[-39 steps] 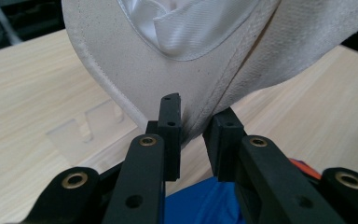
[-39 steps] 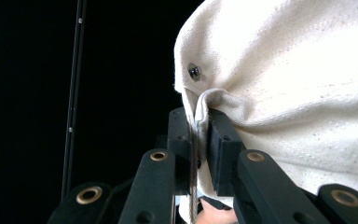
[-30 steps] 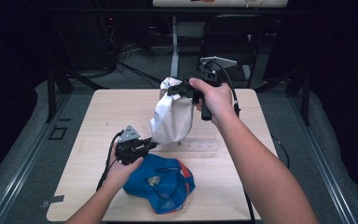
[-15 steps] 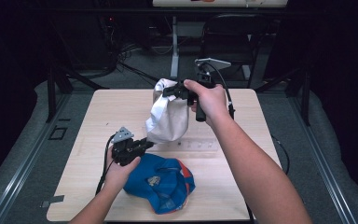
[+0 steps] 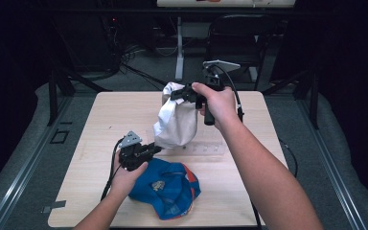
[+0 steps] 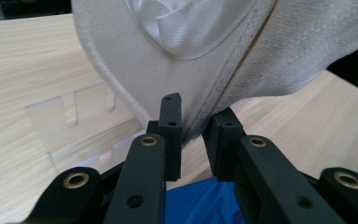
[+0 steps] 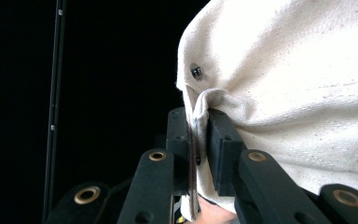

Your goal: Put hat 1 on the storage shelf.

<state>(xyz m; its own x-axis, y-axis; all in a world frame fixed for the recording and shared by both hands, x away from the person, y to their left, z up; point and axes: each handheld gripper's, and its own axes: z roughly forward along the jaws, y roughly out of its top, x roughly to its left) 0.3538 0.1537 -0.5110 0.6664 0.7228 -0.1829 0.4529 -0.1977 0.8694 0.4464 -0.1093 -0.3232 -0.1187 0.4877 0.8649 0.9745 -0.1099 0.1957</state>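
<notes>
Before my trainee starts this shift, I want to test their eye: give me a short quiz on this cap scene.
1. True or false: the right gripper is shut on the white cap.
2. What lies on the table under the left hand? A) a blue cap B) a red towel C) a glass bowl
3. Fill in: the left gripper has the white cap's lower ____ between its jaws.

Key: 1 true. 2 A, the blue cap. 3 edge; the left gripper view shows a small gap at one jaw, so a firm grip cannot be told.
</notes>
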